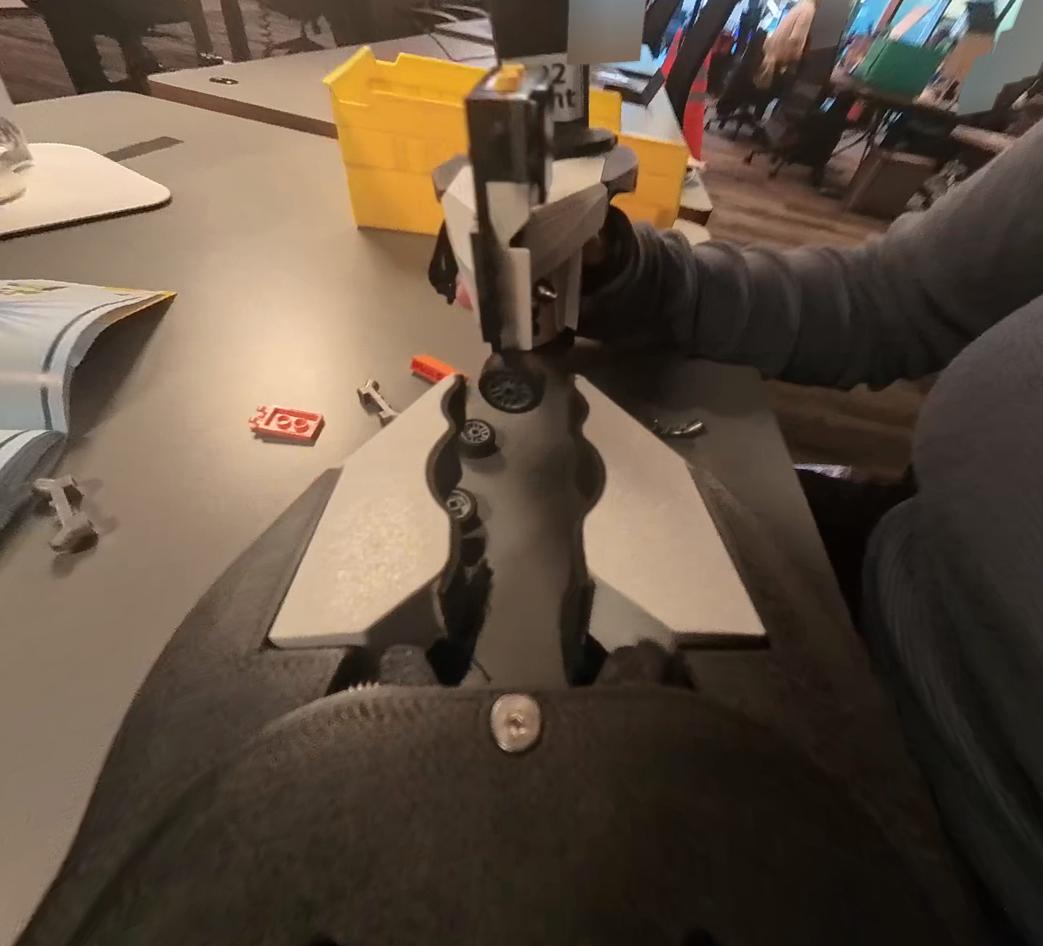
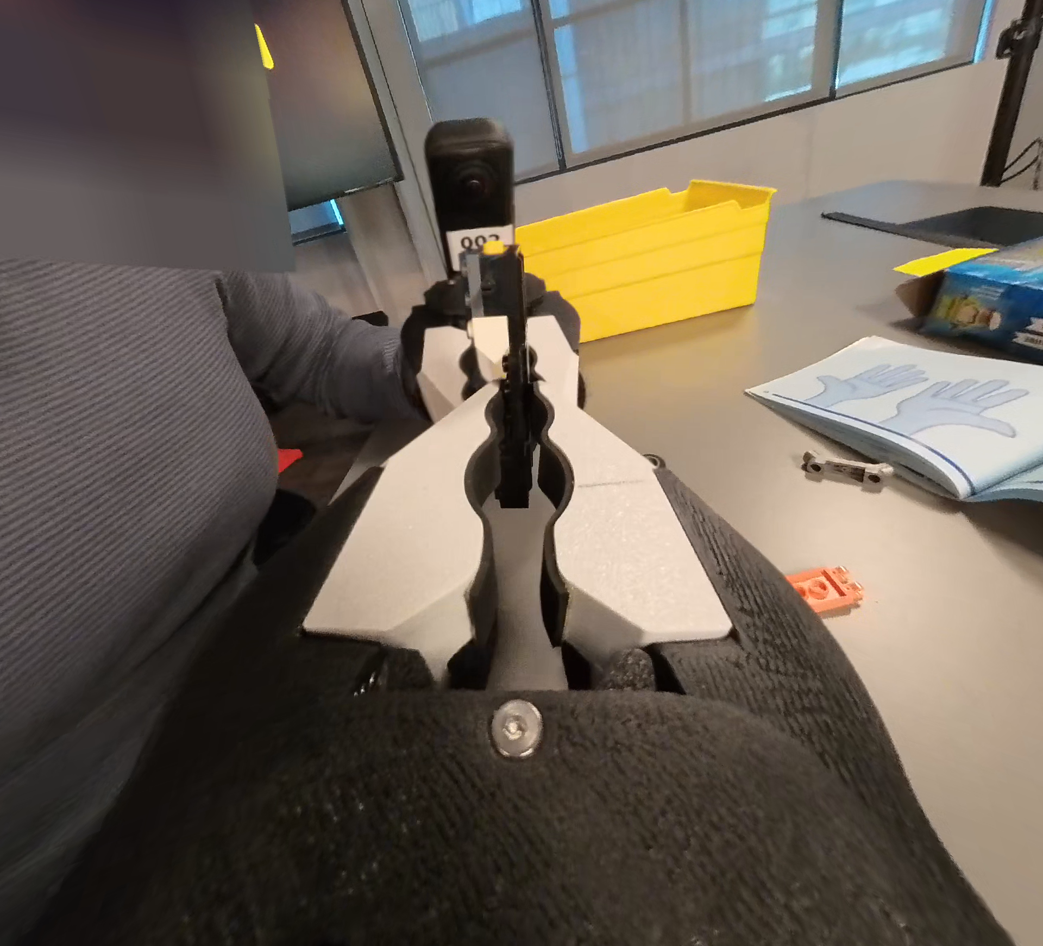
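The right tool [image 2: 513,402] is clamped narrow on a thin black chassis [image 2: 512,444], both pads pressed to its sides. In the left wrist view the chassis stands upright in front of the yellow bin [image 1: 395,157], with a wheel [image 1: 511,384] at its lower end. The left tool [image 1: 520,389] is spread wide. That wheel hangs between its tips, touching neither pad.

A white sticker with printed digits sits on the camera post [image 2: 480,240] just left of the bin. A booklet [image 2: 903,411] with drawn hands and a printed blue box [image 2: 993,298] lie on the bin's right in the right wrist view.

Nearer than the bin, on the grey bench [image 1: 254,269], lie a red brick [image 1: 432,367], a red plate [image 1: 286,423], two grey axles [image 1: 375,400] [image 1: 68,512] and two loose wheels [image 1: 477,436] [image 1: 463,504]. These wheels lie under the left tool's open jaws.

The bench between bin and red plate is open. The bench edge runs close on the left tool's right, with floor beyond it.
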`<state>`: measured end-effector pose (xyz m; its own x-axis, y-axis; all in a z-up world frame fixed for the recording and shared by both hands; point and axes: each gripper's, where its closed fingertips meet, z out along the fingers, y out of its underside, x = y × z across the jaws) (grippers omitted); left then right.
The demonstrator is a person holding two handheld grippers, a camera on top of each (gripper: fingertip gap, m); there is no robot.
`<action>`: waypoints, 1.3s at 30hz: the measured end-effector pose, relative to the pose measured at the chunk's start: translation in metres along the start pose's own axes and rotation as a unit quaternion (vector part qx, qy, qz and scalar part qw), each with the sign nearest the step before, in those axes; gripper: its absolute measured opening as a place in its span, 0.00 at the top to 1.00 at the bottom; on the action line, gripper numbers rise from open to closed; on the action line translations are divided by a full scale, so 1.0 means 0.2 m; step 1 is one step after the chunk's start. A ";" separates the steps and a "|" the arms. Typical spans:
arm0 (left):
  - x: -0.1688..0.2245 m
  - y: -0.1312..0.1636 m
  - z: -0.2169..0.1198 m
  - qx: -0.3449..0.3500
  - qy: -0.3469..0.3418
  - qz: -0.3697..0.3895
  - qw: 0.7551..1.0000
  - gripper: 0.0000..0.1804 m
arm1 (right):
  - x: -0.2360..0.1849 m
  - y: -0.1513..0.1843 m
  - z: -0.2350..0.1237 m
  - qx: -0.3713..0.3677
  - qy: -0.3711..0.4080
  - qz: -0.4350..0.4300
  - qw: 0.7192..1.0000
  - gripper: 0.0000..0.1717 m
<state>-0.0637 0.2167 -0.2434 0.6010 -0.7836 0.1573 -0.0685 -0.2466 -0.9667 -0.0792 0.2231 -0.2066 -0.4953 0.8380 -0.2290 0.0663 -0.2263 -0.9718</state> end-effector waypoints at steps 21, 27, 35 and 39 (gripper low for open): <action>0.03 0.02 0.00 -0.009 0.040 -0.028 0.999 0.88 | -0.04 0.05 0.03 -0.029 -0.017 0.003 0.999 0.93; 0.03 0.02 0.01 -0.011 0.036 -0.021 0.999 0.81 | -0.06 0.05 0.03 -0.035 -0.018 -0.012 0.999 0.94; 0.08 0.00 -0.02 -0.008 0.044 0.036 0.998 0.89 | -0.11 0.07 0.01 -0.073 -0.011 -0.058 0.996 0.94; 0.10 0.01 -0.03 -0.017 0.045 0.062 0.997 0.89 | -0.11 0.10 -0.02 -0.103 0.007 -0.090 0.991 0.97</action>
<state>-0.0565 0.1984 -0.2404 0.5122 -0.8570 0.0561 -0.1656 -0.1626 -0.9727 -0.0635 0.2016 -0.2205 -0.5027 0.8630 -0.0507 0.1550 0.0323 -0.9874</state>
